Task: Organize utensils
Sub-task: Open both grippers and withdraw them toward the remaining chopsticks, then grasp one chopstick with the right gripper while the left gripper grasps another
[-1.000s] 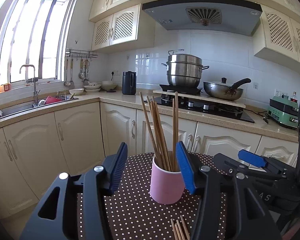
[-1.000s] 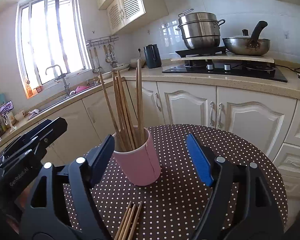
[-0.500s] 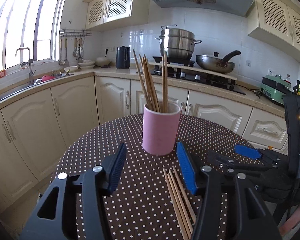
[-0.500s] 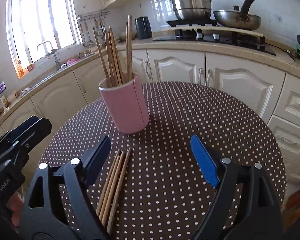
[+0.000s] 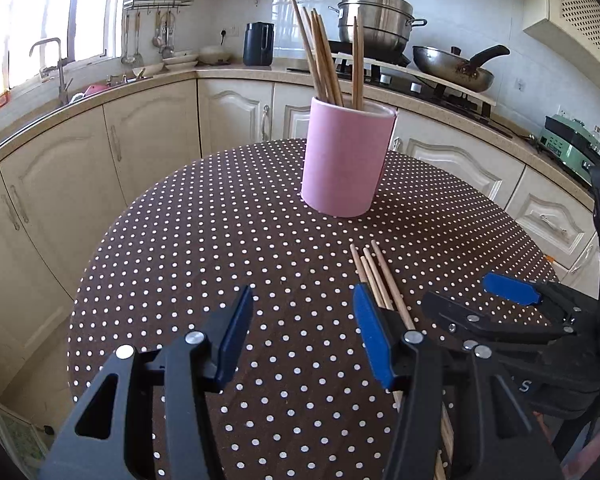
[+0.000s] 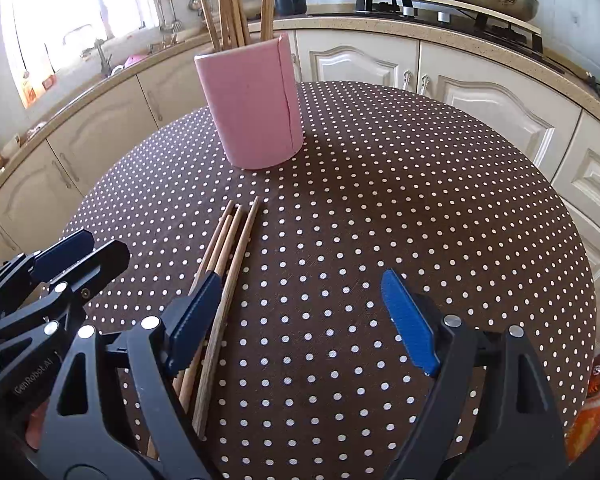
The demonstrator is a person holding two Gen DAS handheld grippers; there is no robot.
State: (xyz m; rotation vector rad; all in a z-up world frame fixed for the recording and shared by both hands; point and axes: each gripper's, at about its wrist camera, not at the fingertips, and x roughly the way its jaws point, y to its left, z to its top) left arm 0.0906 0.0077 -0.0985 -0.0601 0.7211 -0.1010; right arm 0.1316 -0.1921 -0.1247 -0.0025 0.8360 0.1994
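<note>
Left view only: a steamer pot [image 5: 376, 16] on the hob and a green appliance [image 5: 568, 144] at the far right are shown.
Right view only: a seam down the pink holder [image 6: 252, 104] is seen.
Loose chopsticks [image 6: 224, 264]: laid together on the dotted surface [image 6: 420, 208], near the holder, with more standing inside it.
Left tool [image 5: 300, 332]: spread, nothing pinched.
Right tool [image 6: 300, 320]: spread wide, empty, chopsticks beneath its left finger.
Writing: "GenRobot.AI" is read on the left tool's body.
</note>
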